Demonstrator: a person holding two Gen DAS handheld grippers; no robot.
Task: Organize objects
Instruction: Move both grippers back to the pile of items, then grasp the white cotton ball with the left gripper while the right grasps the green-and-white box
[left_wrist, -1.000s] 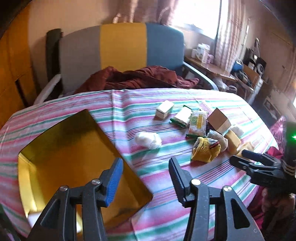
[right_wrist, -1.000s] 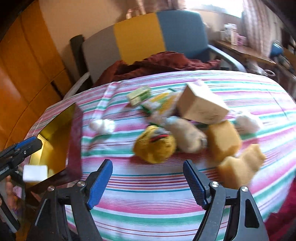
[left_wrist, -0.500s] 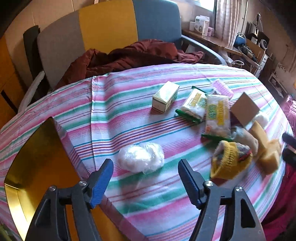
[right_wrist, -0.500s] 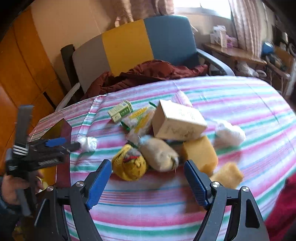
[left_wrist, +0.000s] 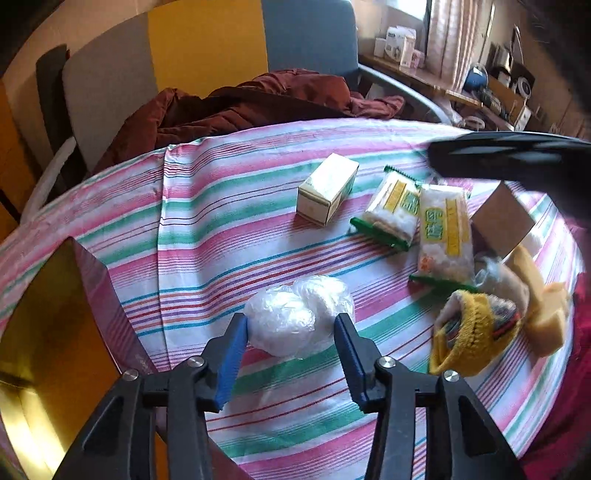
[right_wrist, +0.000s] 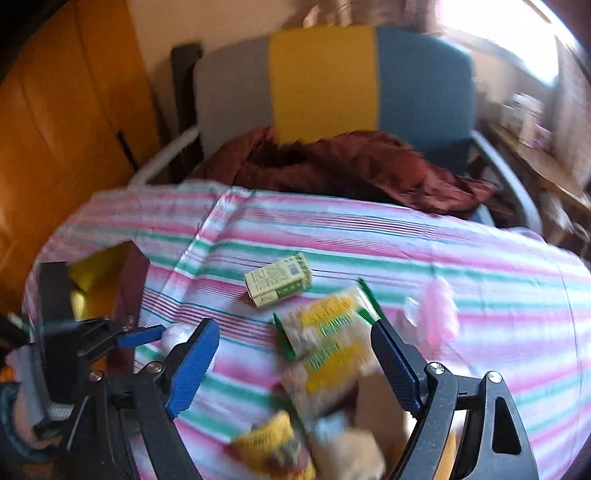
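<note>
My left gripper is open, its blue pads on either side of a white crumpled plastic bundle on the striped tablecloth, not closed on it. A gold-lined box stands open at the left. My right gripper is open and empty above two yellow-green snack packets. A small green-white carton also shows in the right wrist view. A yellow knitted item, tan sponges and a brown cardboard box lie at the right.
A pink wrapped packet lies right of the snack packets. A grey, yellow and blue chair with a dark red cloth stands behind the table. A cluttered shelf runs along the far right wall.
My left gripper moved forward and down until its pads flank the white plastic bundle. My right gripper swung up and left over the snack packets; its view is blurred.
</note>
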